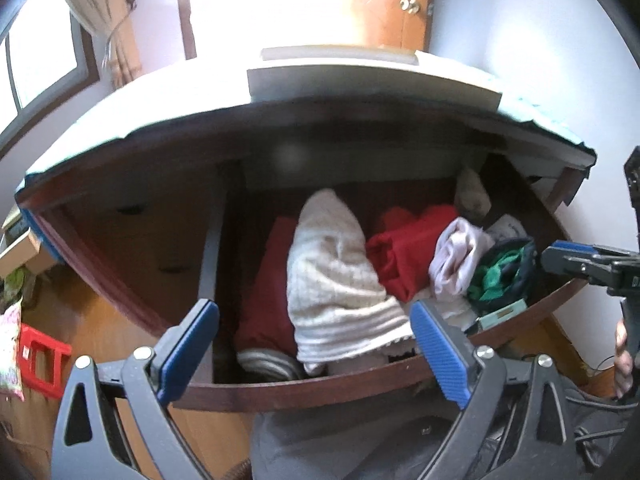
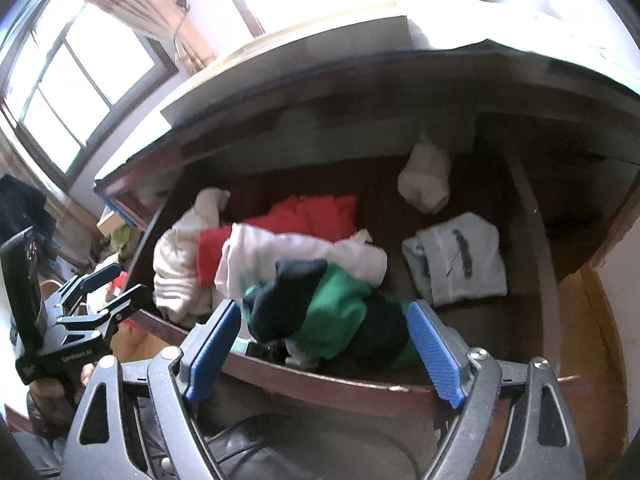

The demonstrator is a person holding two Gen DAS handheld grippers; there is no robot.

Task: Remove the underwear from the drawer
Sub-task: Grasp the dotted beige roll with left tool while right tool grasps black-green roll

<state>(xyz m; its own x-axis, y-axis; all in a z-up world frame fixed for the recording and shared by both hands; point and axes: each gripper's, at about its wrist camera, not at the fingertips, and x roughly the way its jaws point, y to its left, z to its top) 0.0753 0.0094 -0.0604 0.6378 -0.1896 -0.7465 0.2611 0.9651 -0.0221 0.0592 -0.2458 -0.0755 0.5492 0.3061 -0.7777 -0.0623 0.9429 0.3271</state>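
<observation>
Inside the open drawer, the green and navy underwear lies at the front, on a jumble of red, white and cream clothes. The right claw hovers just above it, jaws spread wide and empty; the left claw is likewise open over a cream knit garment. Best to lower the right claw straight down and pinch only that bundle. The wooden surface above carries a white slab; a curtained window brightens the room.
</observation>
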